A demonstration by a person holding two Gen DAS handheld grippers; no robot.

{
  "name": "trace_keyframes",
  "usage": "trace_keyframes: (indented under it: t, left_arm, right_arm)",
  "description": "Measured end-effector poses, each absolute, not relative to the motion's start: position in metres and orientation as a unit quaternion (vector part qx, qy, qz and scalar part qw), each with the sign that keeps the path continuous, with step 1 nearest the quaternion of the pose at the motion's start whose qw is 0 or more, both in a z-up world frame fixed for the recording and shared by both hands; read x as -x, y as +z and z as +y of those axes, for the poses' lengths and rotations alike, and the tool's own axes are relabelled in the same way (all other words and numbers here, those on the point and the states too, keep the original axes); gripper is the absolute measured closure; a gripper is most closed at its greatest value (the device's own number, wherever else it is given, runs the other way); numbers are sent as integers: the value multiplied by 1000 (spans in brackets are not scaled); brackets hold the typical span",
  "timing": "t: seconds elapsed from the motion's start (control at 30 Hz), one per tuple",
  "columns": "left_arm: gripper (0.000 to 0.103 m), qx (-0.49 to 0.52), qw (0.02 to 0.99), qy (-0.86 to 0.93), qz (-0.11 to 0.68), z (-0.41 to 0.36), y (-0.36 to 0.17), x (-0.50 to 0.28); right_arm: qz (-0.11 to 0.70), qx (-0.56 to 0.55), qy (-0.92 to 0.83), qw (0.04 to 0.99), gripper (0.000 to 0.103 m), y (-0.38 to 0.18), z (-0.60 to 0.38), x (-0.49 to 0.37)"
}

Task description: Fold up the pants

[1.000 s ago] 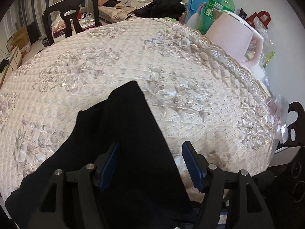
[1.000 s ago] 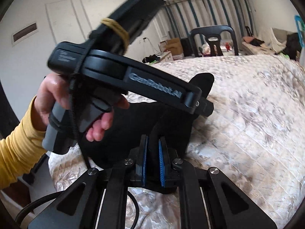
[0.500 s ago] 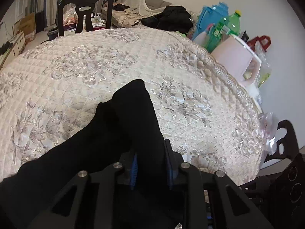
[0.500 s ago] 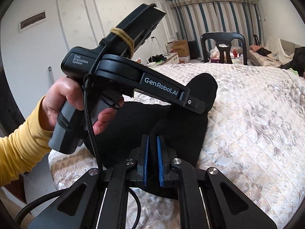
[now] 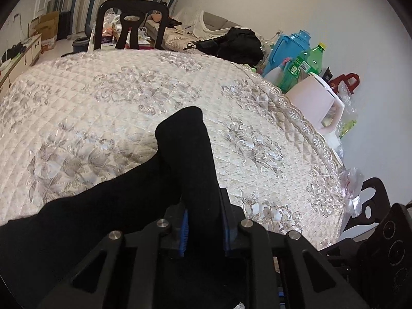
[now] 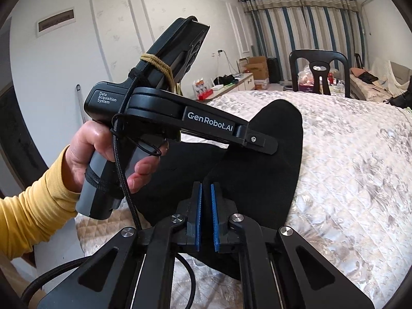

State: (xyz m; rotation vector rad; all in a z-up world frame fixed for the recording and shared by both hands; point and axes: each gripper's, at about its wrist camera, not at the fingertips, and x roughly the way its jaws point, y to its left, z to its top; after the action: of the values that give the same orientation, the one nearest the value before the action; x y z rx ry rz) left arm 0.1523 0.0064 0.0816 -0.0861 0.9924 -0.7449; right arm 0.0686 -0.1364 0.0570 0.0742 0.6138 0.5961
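Observation:
Black pants [image 5: 185, 141] lie on the table's quilted floral cloth [image 5: 128, 90], with one narrow folded end reaching toward the middle. My left gripper [image 5: 203, 206] has that fold between its blue pads, which press on it while the jaws are opening slightly. In the right wrist view the pants [image 6: 270, 180] spread ahead, and my right gripper [image 6: 206, 188] is shut on a raised edge of the black cloth. The left gripper [image 6: 267, 145] reaches in from the left over the pants, held by a hand [image 6: 103, 149] in a yellow sleeve.
A black chair [image 5: 131, 23] stands at the table's far side. A blue jug [image 5: 288, 46], a green bottle [image 5: 301, 67] and a pink box [image 5: 314, 97] crowd the right edge. A black bag [image 5: 237, 41] lies behind. Another dark chair [image 5: 373, 195] stands at the right.
The left gripper's jaws went from wide apart to closed on the pants fold, and the fold bunched narrower. Both grippers shifted across the table; the right stayed shut.

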Motion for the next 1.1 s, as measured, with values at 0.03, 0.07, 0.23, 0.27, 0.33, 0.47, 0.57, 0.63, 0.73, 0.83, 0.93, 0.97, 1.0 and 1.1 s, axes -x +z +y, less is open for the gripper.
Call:
trace_keyframes:
  t: [0.03, 0.07, 0.23, 0.27, 0.33, 0.47, 0.57, 0.63, 0.73, 0.83, 0.93, 0.97, 1.0, 1.1]
  left_arm:
    - [69, 47, 809, -349, 471, 8, 80, -154]
    - [52, 53, 806, -351, 474, 9, 78, -155]
    - [40, 54, 797, -355, 487, 2, 71, -163]
    - [44, 55, 795, -355, 489, 2, 69, -163]
    - [72, 55, 796, -352, 489, 3, 68, -164]
    - [88, 76, 791, -352, 495, 13, 64, -168]
    - [89, 80, 795, -351, 489, 21, 66, -166]
    - [89, 91, 796, -353, 484, 29, 69, -165]
    - [89, 100, 799, -351, 477, 40, 75, -165]
    - [89, 101, 807, -345, 468, 53, 80, -164]
    - [89, 108, 812, -341, 462, 70, 83, -164]
    - [89, 108, 814, -338, 460, 75, 83, -164]
    - [89, 110, 816, -336, 458, 81, 84, -163]
    - [89, 116, 820, -333, 451, 97, 86, -162]
  right_arm:
    - [301, -36, 289, 908, 97, 55, -136, -73]
    - [303, -37, 288, 908, 97, 54, -136, -74]
    - [305, -34, 289, 907, 97, 53, -134, -80]
    - [305, -34, 288, 907, 97, 53, -134, -81]
    - [307, -34, 287, 907, 97, 52, -134, -83]
    - [306, -32, 285, 908, 97, 54, -132, -86]
    - [304, -30, 289, 907, 97, 56, -127, -86]
    - [302, -27, 296, 906, 97, 56, -121, -85]
    - [295, -19, 306, 905, 97, 60, -113, -84]
    - [290, -16, 318, 903, 97, 64, -103, -84]
    - [288, -10, 332, 898, 97, 66, -91, -89]
    - [288, -8, 336, 897, 97, 67, -85, -90]
    - [287, -5, 340, 896, 97, 67, -82, -93]
    - [285, 7, 352, 892, 97, 69, -69, -97]
